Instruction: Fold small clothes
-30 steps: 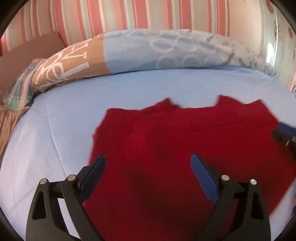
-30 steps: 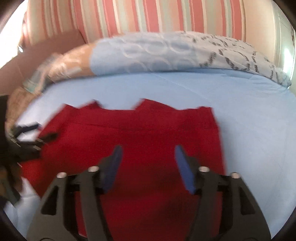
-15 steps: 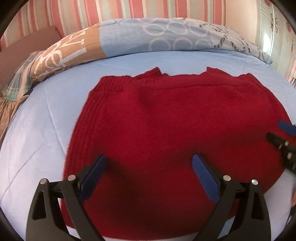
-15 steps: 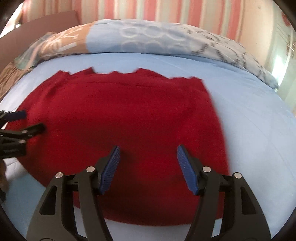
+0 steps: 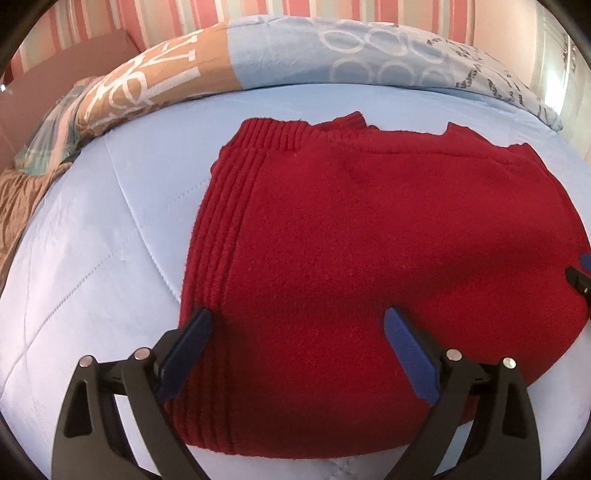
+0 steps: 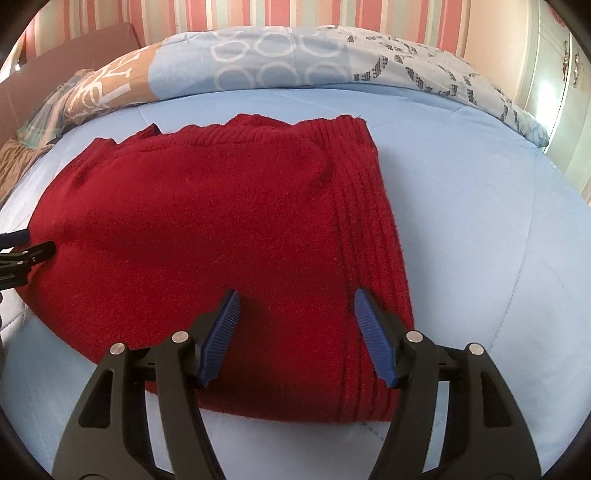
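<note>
A pale blue quilted bed cover [image 5: 110, 236] fills the near scene, a patterned blue and tan duvet [image 6: 258, 62] lies bunched along its far edge below a pink-striped wall [image 6: 295, 14], and a bright cupboard door [image 6: 561, 88] stands far right

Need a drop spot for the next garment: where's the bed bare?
Bare light blue sheet left of the red knit garment, right of it, and a strip before the patterned duvet. The garment fills the middle, with both grippers over its near edge.
</note>
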